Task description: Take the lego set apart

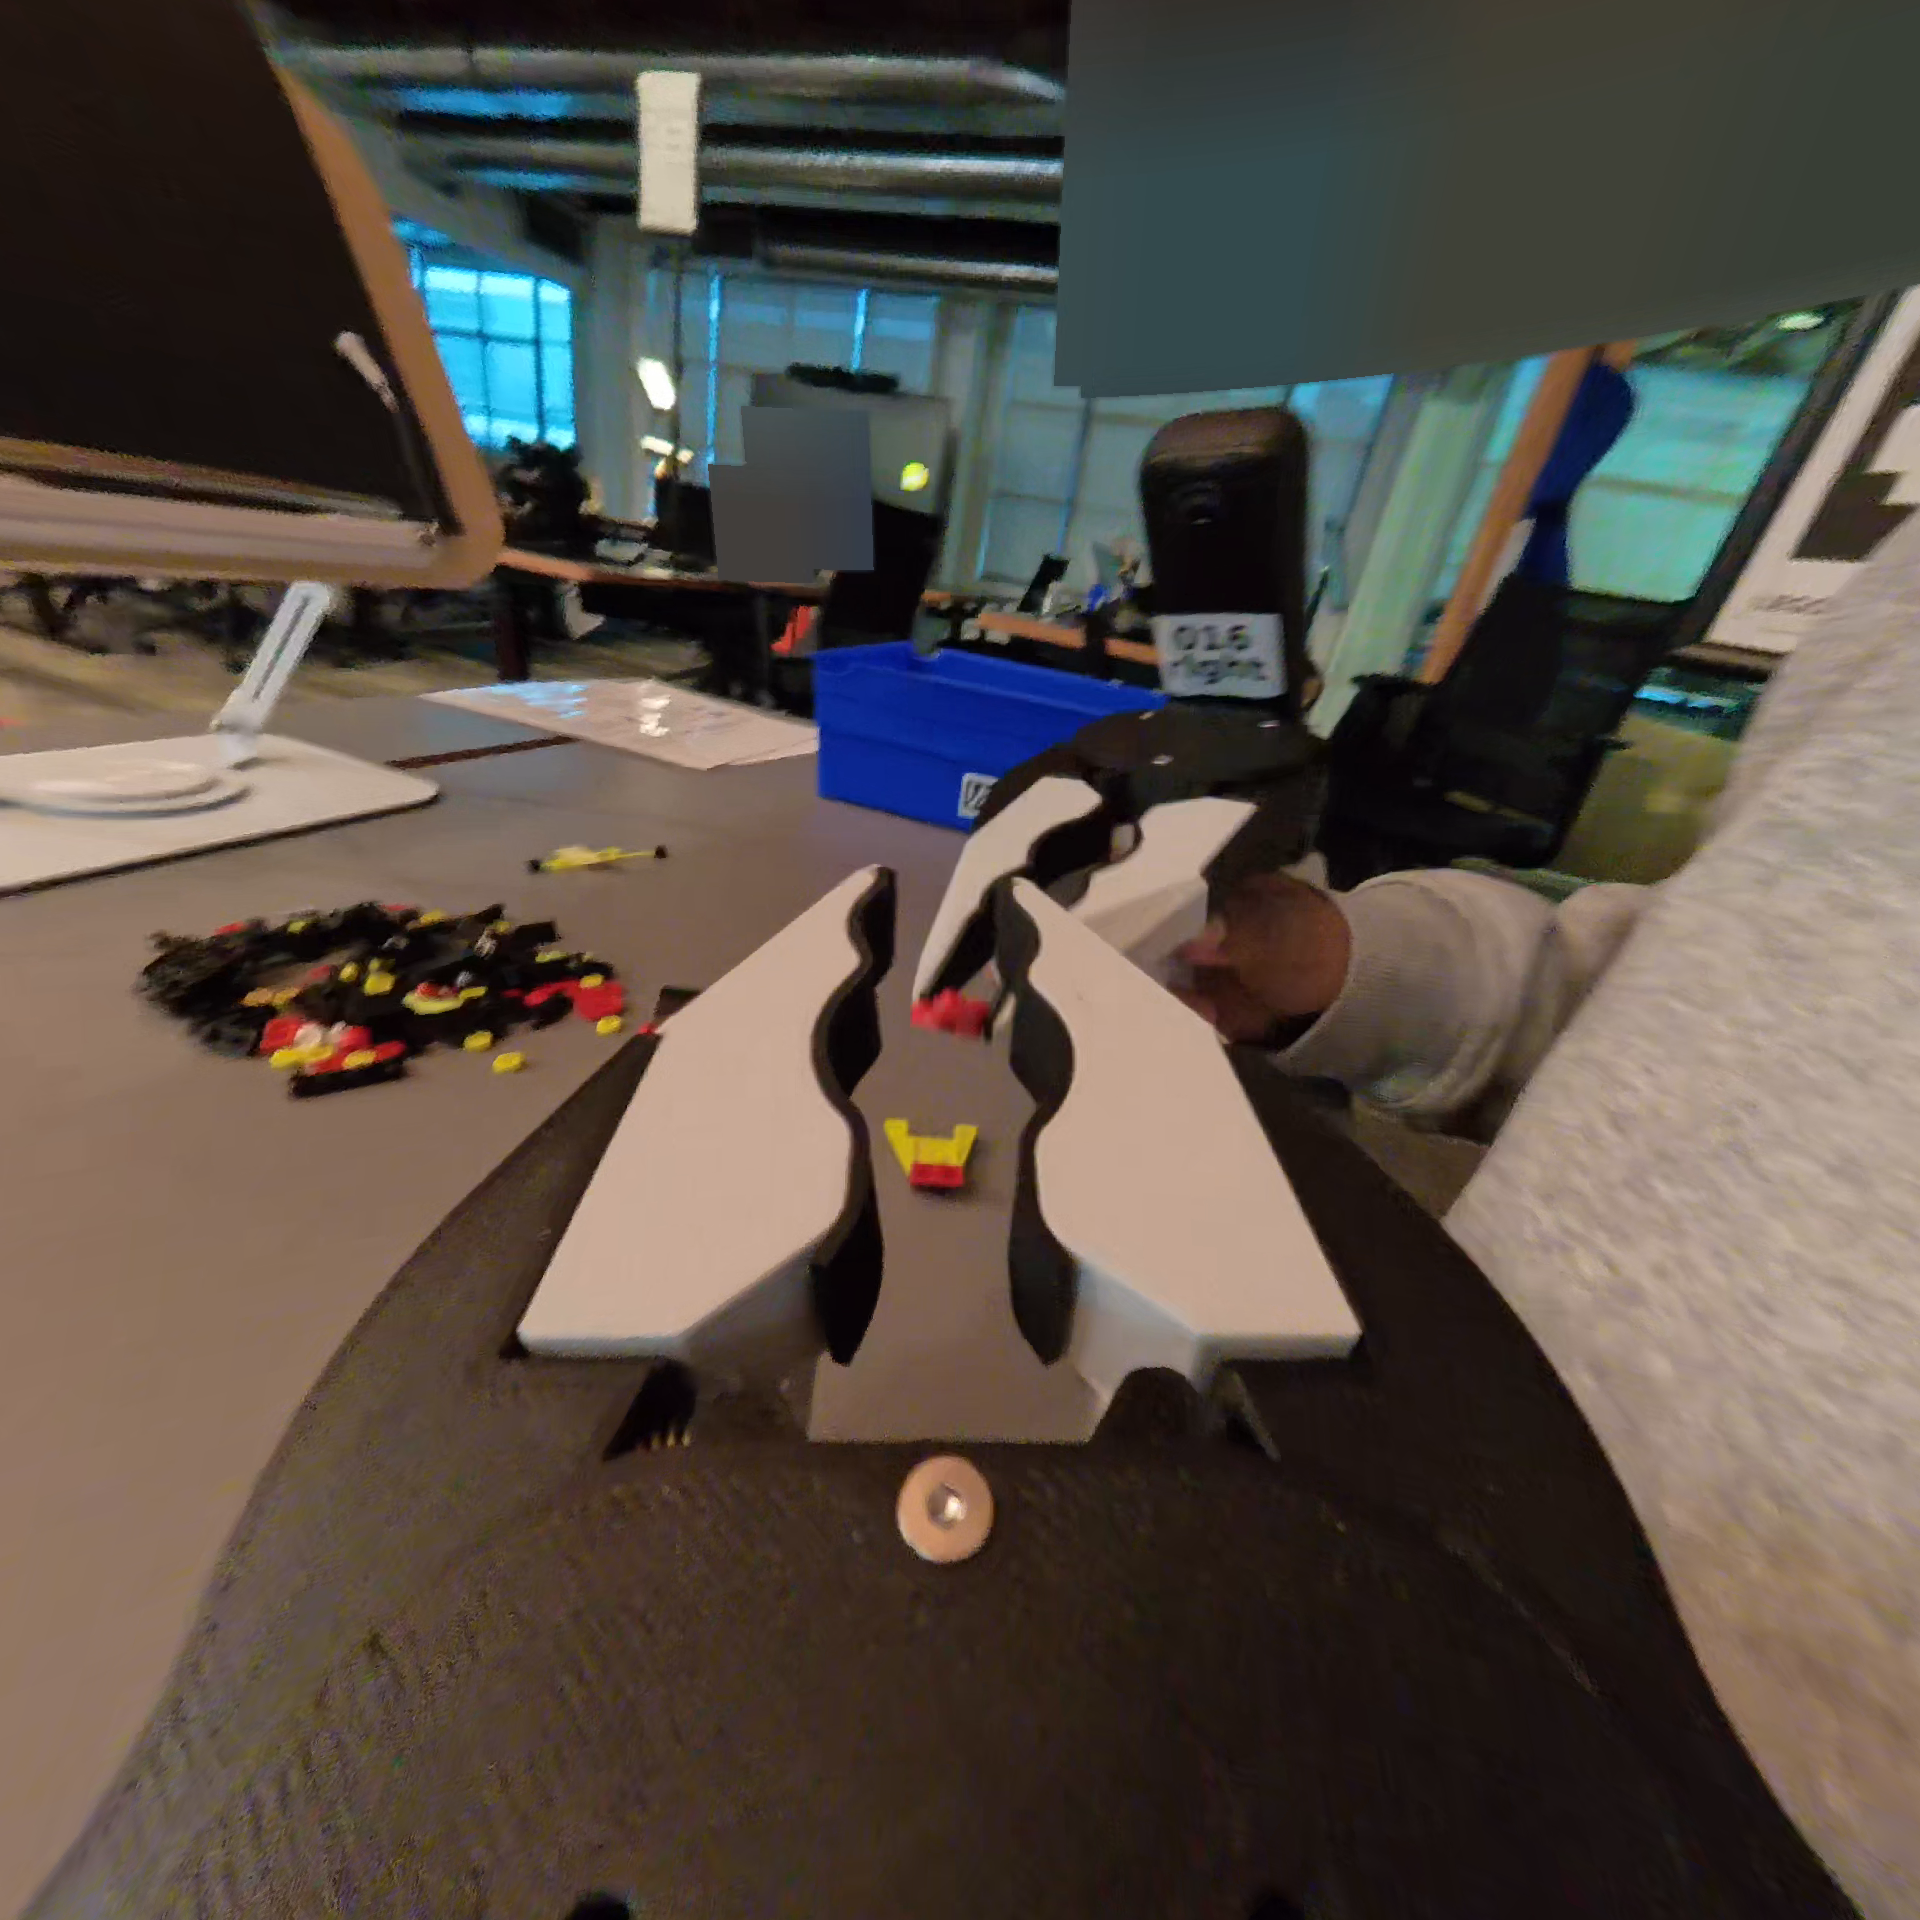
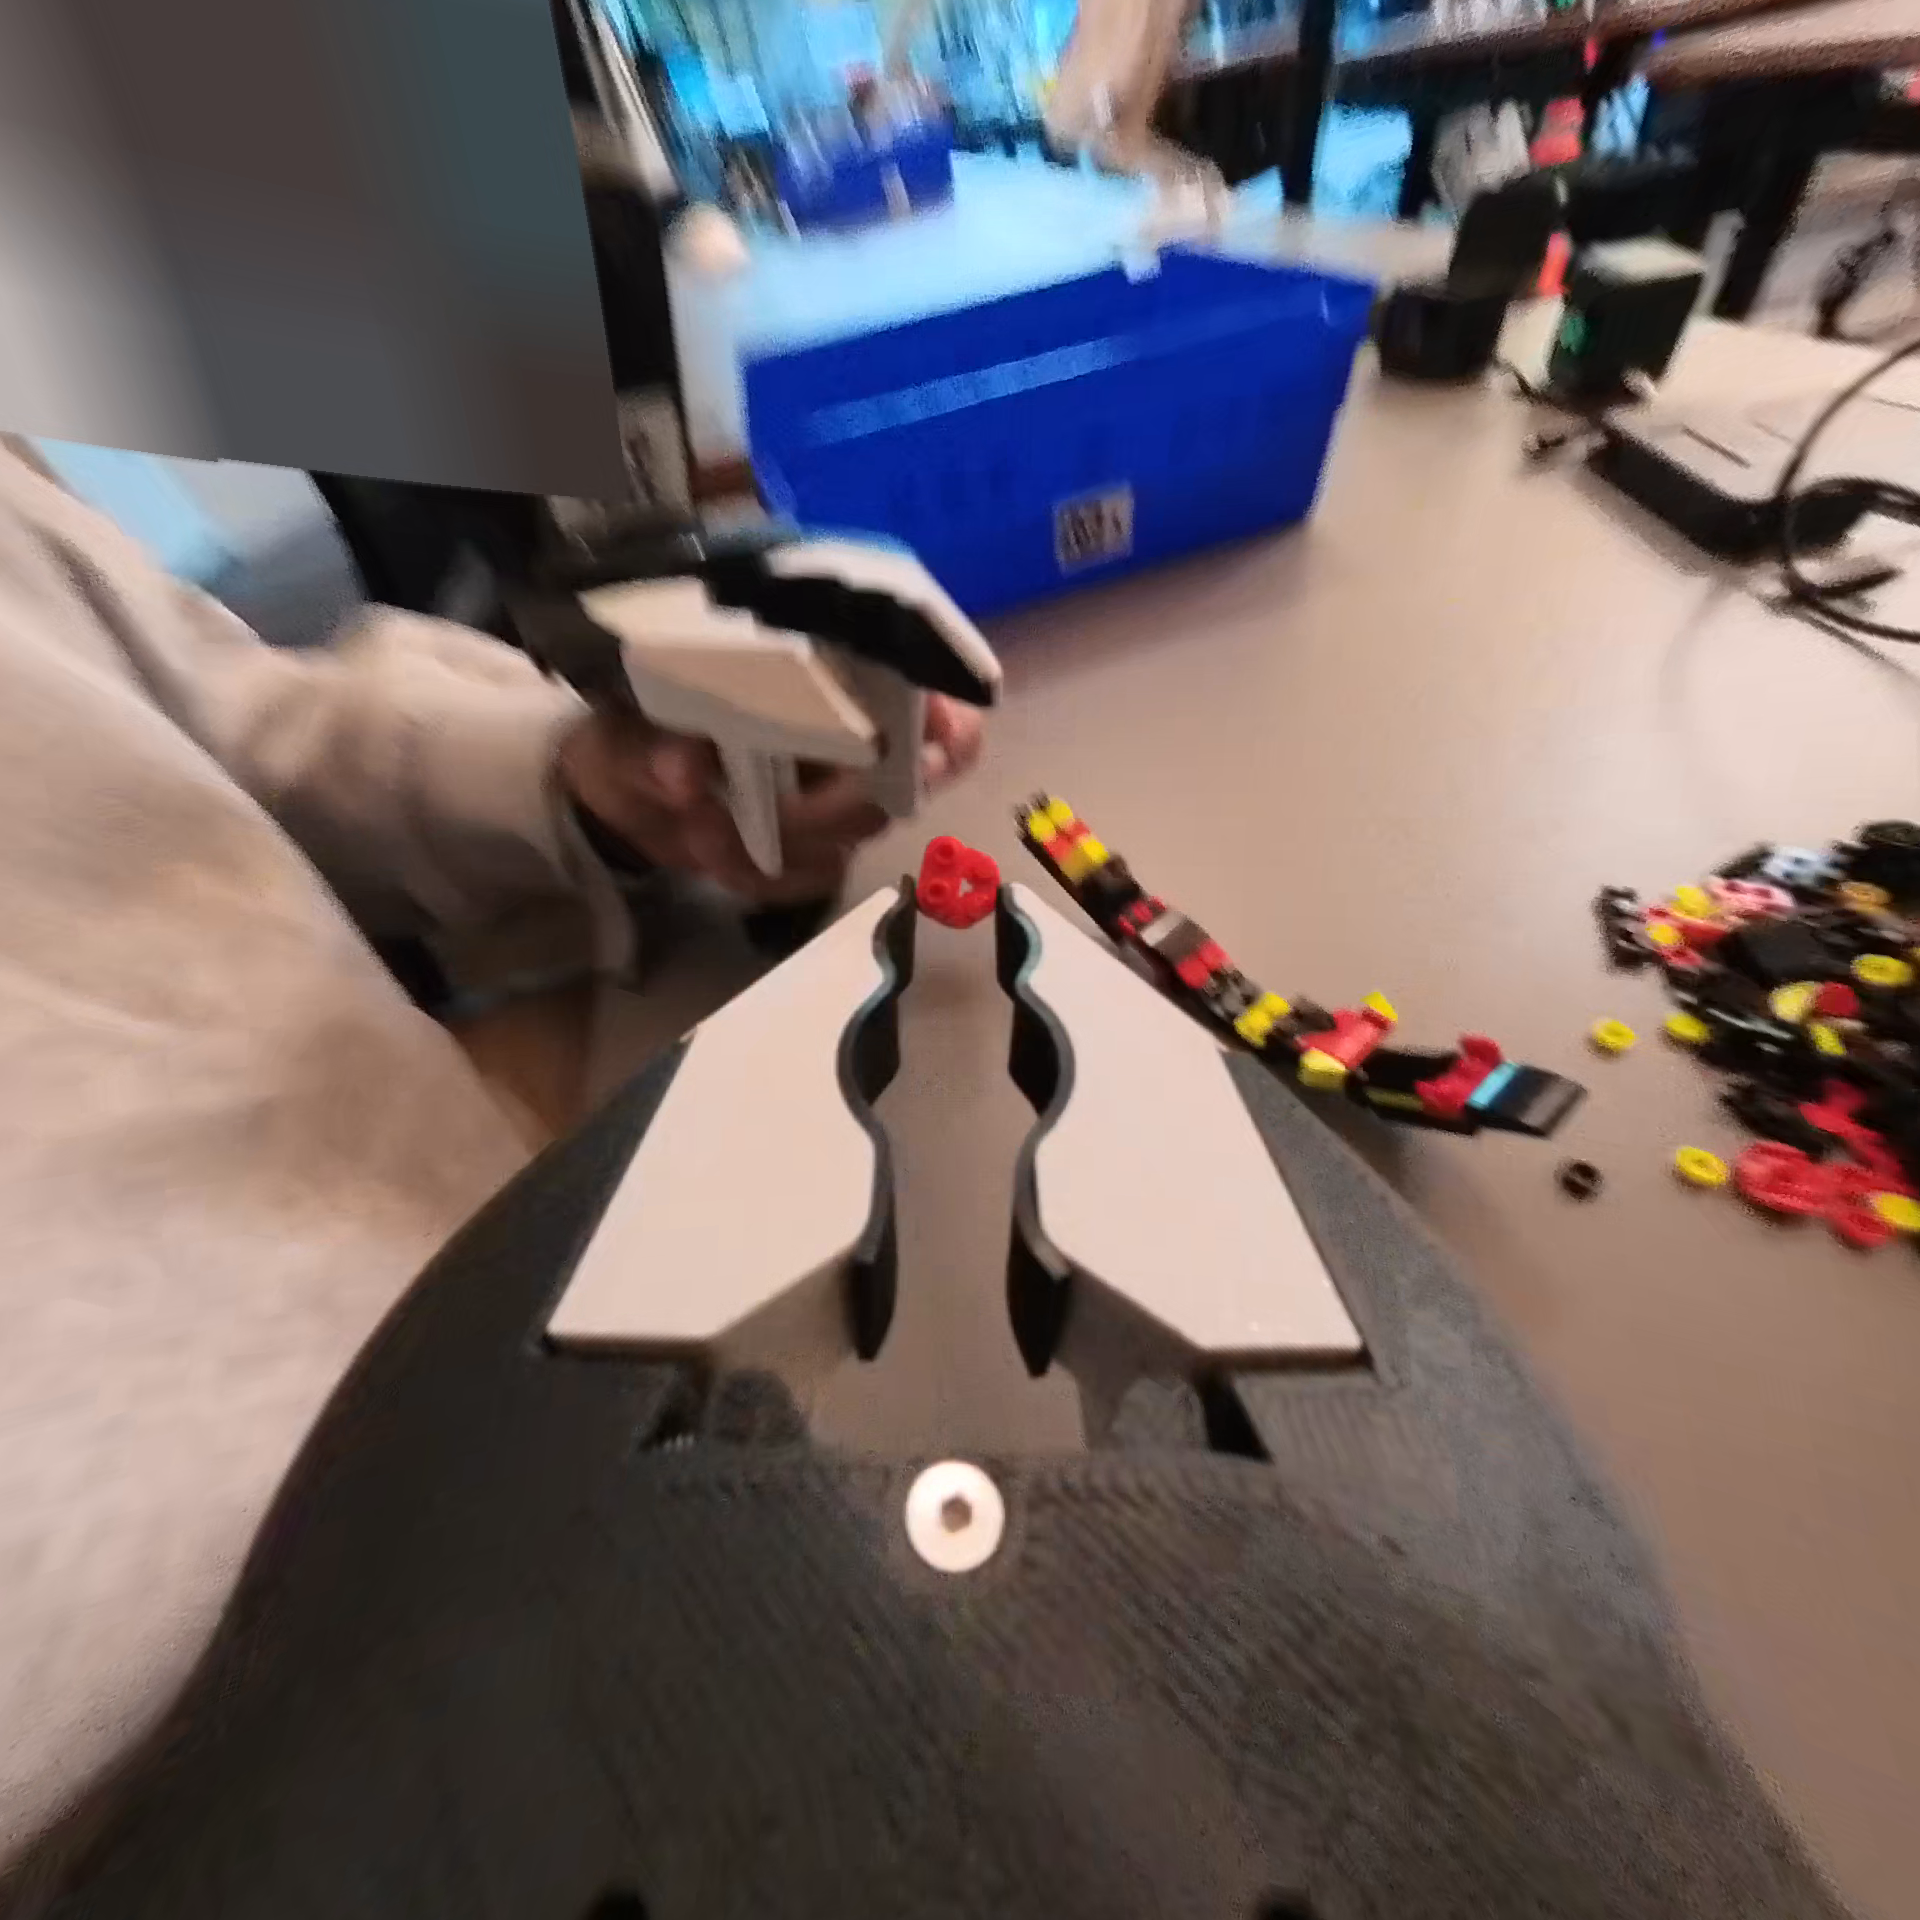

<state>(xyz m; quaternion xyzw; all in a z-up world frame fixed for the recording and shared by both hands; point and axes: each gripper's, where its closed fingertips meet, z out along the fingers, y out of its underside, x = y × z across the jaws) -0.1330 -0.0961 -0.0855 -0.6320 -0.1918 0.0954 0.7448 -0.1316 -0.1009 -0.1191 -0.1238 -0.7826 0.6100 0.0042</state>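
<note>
Pinching a small red lego piece (image 2: 956, 881) at its very fingertips, the right gripper (image 2: 956, 902) hangs above the grey table (image 2: 1351, 748), its jaws narrowed onto the piece and the studs facing the camera. In the left wrist view the same gripper (image 1: 961, 1003) comes in from the right, tilted steeply down, with the red piece (image 1: 951, 1013) caught at its tips close over the tabletop (image 1: 312, 1195); a hand (image 1: 1262, 956) in a light grey sleeve (image 1: 1455, 977) grips it from behind.

The left gripper (image 1: 940, 904) is held level and low, its jaws standing apart with nothing between them. Seen through that gap, a small yellow and red wedge piece (image 1: 932, 1151) lies flat on the table, its wider yellow end pointing away from the camera. In the right wrist view the left gripper (image 2: 977, 675) sits off to the left, blurred, pointing right, with the person's hand (image 2: 707, 790) wrapped around its handle.

Just right of the right gripper's fingers lies the long remaining lego strip (image 2: 1278, 997), black with red and yellow bricks, its long axis running diagonally from near the fingertips out to the lower right. A heap of loose black, red and yellow pieces (image 2: 1787, 1018) lies further right, apart from the strip. A blue plastic bin (image 2: 1049, 416) stands at the far side of the table.
</note>
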